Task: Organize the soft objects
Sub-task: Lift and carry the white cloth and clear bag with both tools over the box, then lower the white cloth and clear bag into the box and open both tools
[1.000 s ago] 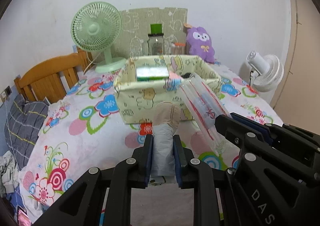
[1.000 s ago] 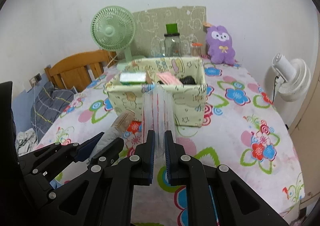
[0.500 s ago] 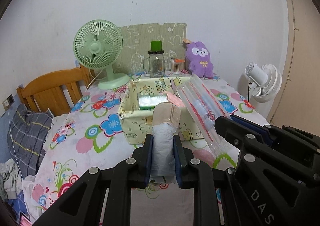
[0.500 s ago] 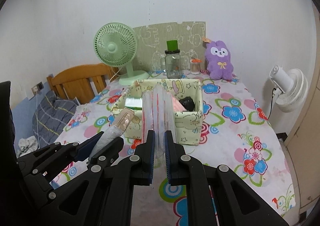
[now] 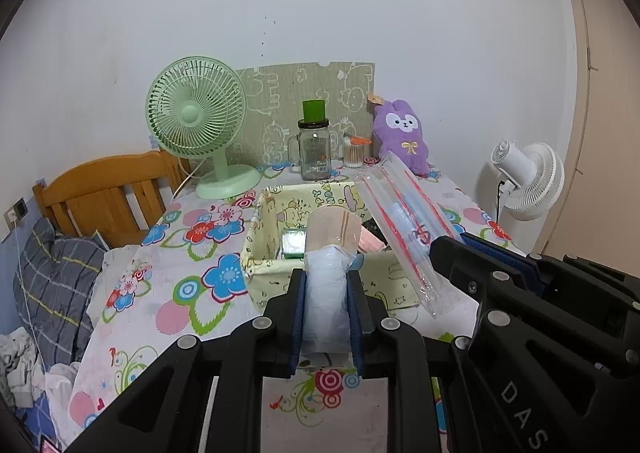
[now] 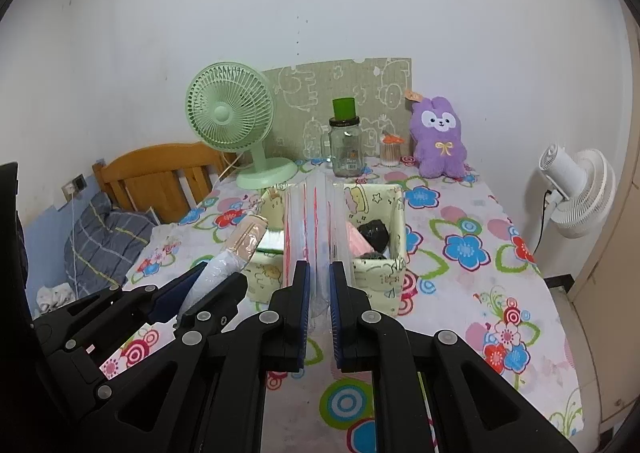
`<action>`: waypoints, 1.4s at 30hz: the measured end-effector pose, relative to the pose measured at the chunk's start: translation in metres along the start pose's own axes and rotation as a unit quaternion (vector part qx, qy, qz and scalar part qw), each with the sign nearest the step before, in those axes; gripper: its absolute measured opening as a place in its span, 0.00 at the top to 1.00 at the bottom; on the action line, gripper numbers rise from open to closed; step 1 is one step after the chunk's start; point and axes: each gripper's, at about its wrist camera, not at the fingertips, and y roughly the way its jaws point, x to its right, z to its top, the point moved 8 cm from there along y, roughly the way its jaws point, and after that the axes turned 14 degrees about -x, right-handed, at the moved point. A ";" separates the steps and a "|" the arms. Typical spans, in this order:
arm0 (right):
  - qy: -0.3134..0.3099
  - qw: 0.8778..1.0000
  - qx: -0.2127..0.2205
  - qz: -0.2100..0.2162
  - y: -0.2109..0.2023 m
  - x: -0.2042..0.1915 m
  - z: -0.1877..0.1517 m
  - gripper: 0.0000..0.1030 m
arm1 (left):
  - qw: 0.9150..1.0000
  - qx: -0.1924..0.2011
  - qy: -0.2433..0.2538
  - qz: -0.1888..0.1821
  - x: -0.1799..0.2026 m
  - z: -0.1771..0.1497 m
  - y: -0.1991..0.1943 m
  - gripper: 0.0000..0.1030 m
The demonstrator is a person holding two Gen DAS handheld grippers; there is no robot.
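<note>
My left gripper [image 5: 326, 281] is shut on a pale plastic-wrapped roll [image 5: 325, 293] with a beige end that sticks forward. My right gripper [image 6: 319, 277] is shut on a long clear plastic bag with red stripes [image 6: 314, 213]. Both are held above the flowered table, just in front of a yellow cartoon-print fabric box [image 5: 264, 221]. The box holds a green packet [image 5: 293, 243], a pink item [image 6: 356, 239] and a black item [image 6: 374, 233]. The right wrist view shows the left gripper [image 6: 218, 279] and its roll [image 6: 244, 241] at lower left; the left wrist view shows the right gripper [image 5: 454, 243] with its bag [image 5: 400, 213].
At the back of the table stand a green fan [image 5: 198, 121], a glass jar with a green lid [image 5: 315, 149], a small jar of swabs [image 5: 356, 151] and a purple plush [image 5: 402, 141]. A white fan [image 6: 576, 189] stands right of the table, a wooden headboard [image 5: 104, 193] and a plaid pillow [image 5: 52, 277] left.
Both grippers have risen with their items still clamped. The box now lies lower in both views and more of its inside shows.
</note>
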 end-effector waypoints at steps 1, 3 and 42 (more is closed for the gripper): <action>0.000 1.000 0.000 0.000 0.001 0.000 0.001 0.88 | 1.000 0.000 0.000 0.000 0.000 0.002 0.001 0.83; 0.001 1.000 -0.001 0.000 0.004 0.001 0.004 0.88 | 1.000 -0.001 -0.001 -0.001 -0.001 0.004 0.005 0.83; 0.017 0.999 -0.046 -0.002 0.093 0.024 0.051 0.88 | 0.999 -0.046 -0.010 -0.009 -0.008 0.049 0.092 0.82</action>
